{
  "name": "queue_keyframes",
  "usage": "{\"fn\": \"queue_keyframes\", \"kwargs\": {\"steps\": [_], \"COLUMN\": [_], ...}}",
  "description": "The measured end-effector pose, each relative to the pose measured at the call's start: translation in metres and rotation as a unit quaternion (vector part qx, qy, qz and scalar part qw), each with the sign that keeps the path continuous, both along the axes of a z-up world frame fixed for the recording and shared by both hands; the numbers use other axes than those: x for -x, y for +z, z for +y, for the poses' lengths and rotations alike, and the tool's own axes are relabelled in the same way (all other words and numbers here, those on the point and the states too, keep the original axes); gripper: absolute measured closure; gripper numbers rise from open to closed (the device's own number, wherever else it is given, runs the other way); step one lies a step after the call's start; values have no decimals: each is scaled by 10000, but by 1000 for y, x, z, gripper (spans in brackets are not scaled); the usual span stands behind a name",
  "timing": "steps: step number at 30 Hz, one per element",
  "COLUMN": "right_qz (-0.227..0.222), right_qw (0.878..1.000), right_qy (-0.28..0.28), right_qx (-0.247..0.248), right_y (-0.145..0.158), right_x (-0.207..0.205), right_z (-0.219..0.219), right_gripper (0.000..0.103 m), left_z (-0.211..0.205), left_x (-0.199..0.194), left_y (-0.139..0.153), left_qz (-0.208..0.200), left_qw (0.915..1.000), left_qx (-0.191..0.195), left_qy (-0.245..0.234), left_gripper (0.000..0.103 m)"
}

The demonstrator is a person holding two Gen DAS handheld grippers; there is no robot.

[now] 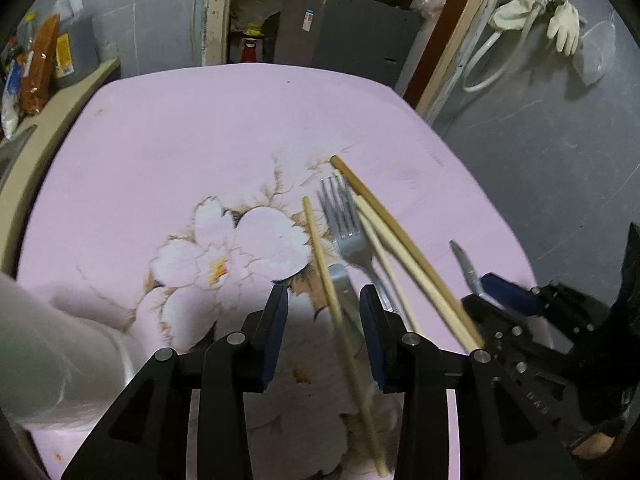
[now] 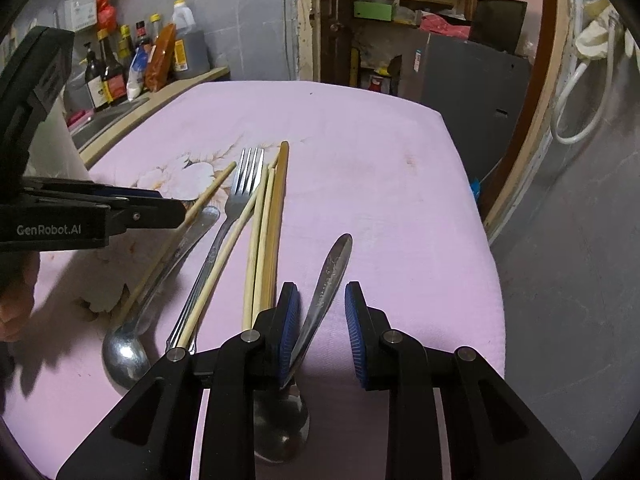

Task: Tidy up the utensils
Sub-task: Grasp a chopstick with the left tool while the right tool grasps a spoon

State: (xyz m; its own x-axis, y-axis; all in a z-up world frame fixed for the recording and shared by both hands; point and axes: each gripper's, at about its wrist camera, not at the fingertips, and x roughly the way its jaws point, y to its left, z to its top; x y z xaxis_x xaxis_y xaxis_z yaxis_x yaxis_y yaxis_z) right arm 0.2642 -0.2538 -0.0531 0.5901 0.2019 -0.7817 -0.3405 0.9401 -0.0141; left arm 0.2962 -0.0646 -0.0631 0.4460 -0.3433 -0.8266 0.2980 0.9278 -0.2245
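On the pink flowered cloth (image 1: 180, 152) lie a fork (image 1: 346, 228), several bamboo chopsticks (image 1: 404, 248) and two metal spoons. My left gripper (image 1: 324, 296) is open, its fingers on either side of one chopstick (image 1: 332, 288) and a spoon handle (image 1: 344, 284). In the right wrist view the left gripper (image 2: 176, 208) hovers over that chopstick (image 2: 212, 188) and the left spoon (image 2: 124, 356). My right gripper (image 2: 320, 300) is open around the second spoon (image 2: 332, 272), whose handle leans against the left blue pad. The fork (image 2: 246, 176) and chopsticks (image 2: 268, 232) lie between.
Sauce bottles and packets (image 2: 132, 60) stand on a counter at the left, beside a sink (image 2: 104, 120). The table's right edge (image 2: 480, 220) drops to a grey floor. A hose and gloves (image 1: 536, 20) hang on the right wall. A doorway with shelves (image 2: 400, 20) is behind.
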Motion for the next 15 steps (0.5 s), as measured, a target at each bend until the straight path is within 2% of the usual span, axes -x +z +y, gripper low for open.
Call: {"fn": "queue_keyframes", "kwargs": {"steps": [5,8,10,12,15], "right_qz": [13,70,80,34,21], "right_qw": [10000,9997,9998,9999,9998], "right_qy": [-81,-224,-203,-156,-53], "right_qx": [-1,-86,-28,55,213], "right_y": [0,-1,-1,-1,0], "right_x": [-4,-7,-6,-2,2], "right_z": [2,3,5,6,8], "right_gripper": [81,79,78,78,80], "left_z": [-5,-9,-7,-2,3], "left_x": [-16,-21,-24,-23,-12], "left_y": [-6,-5,-6,-7,-4], "left_qz": [145,189,347,436,363], "left_qw": [9998,9995,9993,9988,9989], "left_qx": [-77,-211,-10,143,165], "left_qy": [99,171,126,192,255], "left_gripper": [72,88,99,99,100]}}
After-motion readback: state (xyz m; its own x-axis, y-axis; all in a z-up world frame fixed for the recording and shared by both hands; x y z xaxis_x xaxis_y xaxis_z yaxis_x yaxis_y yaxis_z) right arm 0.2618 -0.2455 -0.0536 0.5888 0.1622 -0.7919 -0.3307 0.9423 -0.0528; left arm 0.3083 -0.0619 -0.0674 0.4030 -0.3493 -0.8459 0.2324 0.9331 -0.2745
